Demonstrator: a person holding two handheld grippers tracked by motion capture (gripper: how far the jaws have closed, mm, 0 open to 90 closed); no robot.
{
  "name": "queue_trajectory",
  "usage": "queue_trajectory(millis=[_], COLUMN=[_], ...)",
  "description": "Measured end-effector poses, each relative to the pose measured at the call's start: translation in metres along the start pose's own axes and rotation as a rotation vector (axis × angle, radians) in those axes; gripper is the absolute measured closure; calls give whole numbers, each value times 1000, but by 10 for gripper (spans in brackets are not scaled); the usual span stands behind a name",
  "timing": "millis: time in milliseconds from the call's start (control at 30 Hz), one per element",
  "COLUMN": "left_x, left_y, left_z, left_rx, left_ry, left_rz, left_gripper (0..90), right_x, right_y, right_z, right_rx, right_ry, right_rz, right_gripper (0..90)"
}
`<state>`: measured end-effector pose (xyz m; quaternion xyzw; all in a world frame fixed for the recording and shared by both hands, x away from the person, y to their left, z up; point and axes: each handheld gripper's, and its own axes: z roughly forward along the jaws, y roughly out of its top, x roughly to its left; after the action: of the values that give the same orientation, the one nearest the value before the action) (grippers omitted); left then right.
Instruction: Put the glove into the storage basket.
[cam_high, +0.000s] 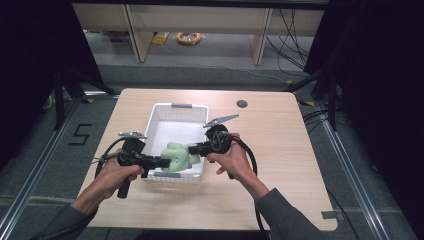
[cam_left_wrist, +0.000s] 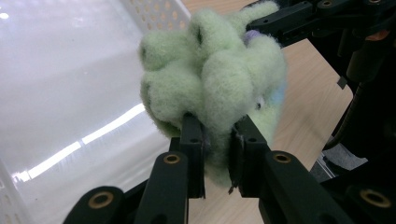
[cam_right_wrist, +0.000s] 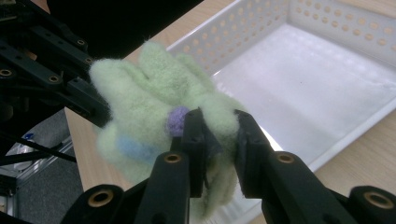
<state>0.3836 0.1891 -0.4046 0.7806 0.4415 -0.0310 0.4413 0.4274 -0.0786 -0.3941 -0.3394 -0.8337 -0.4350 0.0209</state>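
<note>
1. Your left gripper (cam_high: 159, 162) stands over the basket's near rim, close to the table's near edge. Its jaws are nearly closed and pinch a fold of the green fleece toy (cam_high: 177, 156); the left gripper view shows the pads pressed into the fleece (cam_left_wrist: 212, 84).
2. Your right gripper (cam_high: 192, 148) comes in from the basket's right side. Its jaws are likewise narrowed and clamp the toy's opposite end, beside a purple spot, in the right gripper view (cam_right_wrist: 154, 112).
3. The toy hangs between both grippers, held above the near end of the white perforated basket (cam_high: 165, 115); whether it touches the basket floor you cannot tell.
4. The basket sits mid-table, its far rim toward the table's (cam_high: 280, 150) far edge.
</note>
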Motion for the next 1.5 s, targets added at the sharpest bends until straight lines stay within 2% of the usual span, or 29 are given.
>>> queue_trajectory(millis=[133,167,233,300,367,467,633,700,733,867,967,1067,1100,1233,1267,1300,1367,1400,1433,1467,1500], left_x=[8,13,14,20,24,32,41,41,42,44,44,45,45,48,49,50,50,51,51,50,50], left_y=[0,1,1,2,2,4,4,4,4,5,6,5,6,6,6,6,6,5,5,5,5], left_z=[2,3,4,5,7,10,18,20,20,26,30,33,33,37,40,40,41,42,42,43,43], left_rx=[5,22,12,36,33,54,76,62,87,101,135,145,162,192,205,215,220,224,224,228,228], left_ry=[7,0,9,-1,14,11,39,52,62,76,108,102,115,110,116,119,115,123,123,124,124], left_rz=[-19,-20,-33,-31,-44,-55,-55,-56,-53,-49,-27,-25,-22,-10,-8,-6,-6,0,0,-1,-1], left_gripper=[766,766,766,766,766,766,766,765,765,765,764,764,764,761,760,759,758,757,756,755,755], right_x=[-1,-1,-3,-4,-5,-9,-13,-15,-15,-16,-18,-19,-19,-22,-20,-21,-20,-18,-18,-19,-18], right_y=[0,0,0,-1,-2,-3,-4,-5,-5,-6,-6,-8,-8,-10,-10,-11,-11,-11,-11,-12,-12], right_z=[6,10,14,16,21,29,41,45,45,52,56,59,59,63,63,64,64,64,64,65,66], right_rx=[7,12,13,16,18,20,48,55,55,70,98,94,112,127,142,141,155,174,174,172,188], right_ry=[-12,-9,-22,-19,-23,-22,-59,-67,-67,-89,-98,-107,-102,-104,-105,-108,-118,-120,-120,-122,-131], right_rz=[2,14,16,25,41,49,65,69,69,79,79,80,80,61,81,68,85,112,112,90,106], right_gripper=[769,769,769,769,769,769,769,768,768,768,767,766,766,762,761,759,755,753,753,751,749])
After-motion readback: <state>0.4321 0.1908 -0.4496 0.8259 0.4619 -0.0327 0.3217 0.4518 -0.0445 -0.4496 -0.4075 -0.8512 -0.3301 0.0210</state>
